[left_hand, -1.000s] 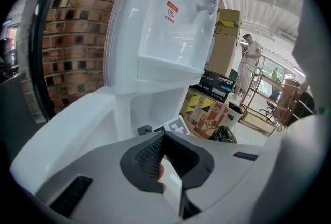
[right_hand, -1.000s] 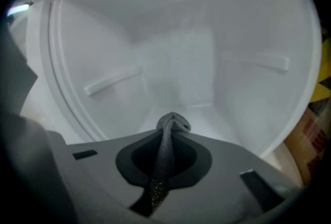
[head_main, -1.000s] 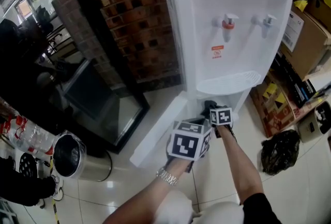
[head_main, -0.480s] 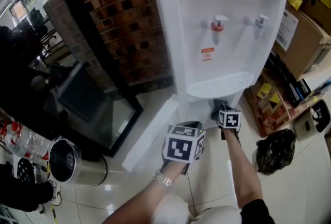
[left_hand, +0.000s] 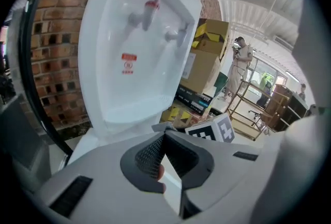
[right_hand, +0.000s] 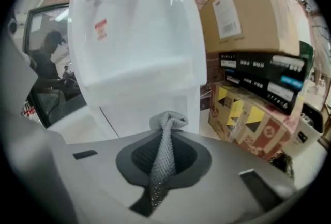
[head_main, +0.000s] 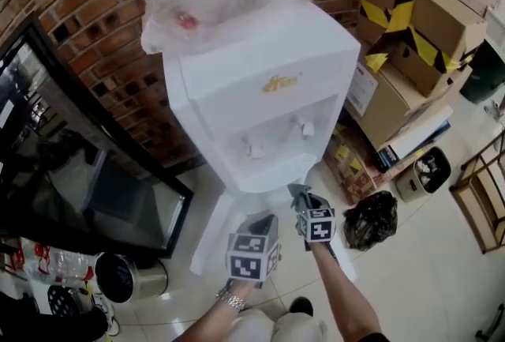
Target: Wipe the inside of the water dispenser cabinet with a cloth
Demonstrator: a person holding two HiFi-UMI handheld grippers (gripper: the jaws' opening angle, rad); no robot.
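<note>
The white water dispenser (head_main: pixel 260 88) stands against the brick wall with a plastic-wrapped bottle on top. Its lower cabinet door (head_main: pixel 207 239) is swung out to the left. My right gripper (head_main: pixel 302 198) is shut on a grey cloth (right_hand: pixel 166 127), which sticks up between the jaws a short way in front of the cabinet's lower front (right_hand: pixel 150 106). My left gripper (head_main: pixel 264 220) hangs beside it on the left, just off the dispenser's base. Its jaws meet with nothing between them in the left gripper view (left_hand: pixel 164 134). The inside of the cabinet is hidden.
Stacked cardboard boxes (head_main: pixel 402 24) stand right of the dispenser, with a black bag (head_main: pixel 371 218) on the floor before them. A dark glass-fronted unit (head_main: pixel 87 174) and a steel bin (head_main: pixel 126 277) are at the left. A person (left_hand: pixel 240 62) stands far off.
The head view has risen and pulled back, so the whole dispenser and its bottle now show. Both grippers sit a little farther from the cabinet base; the right still pinches the cloth.
</note>
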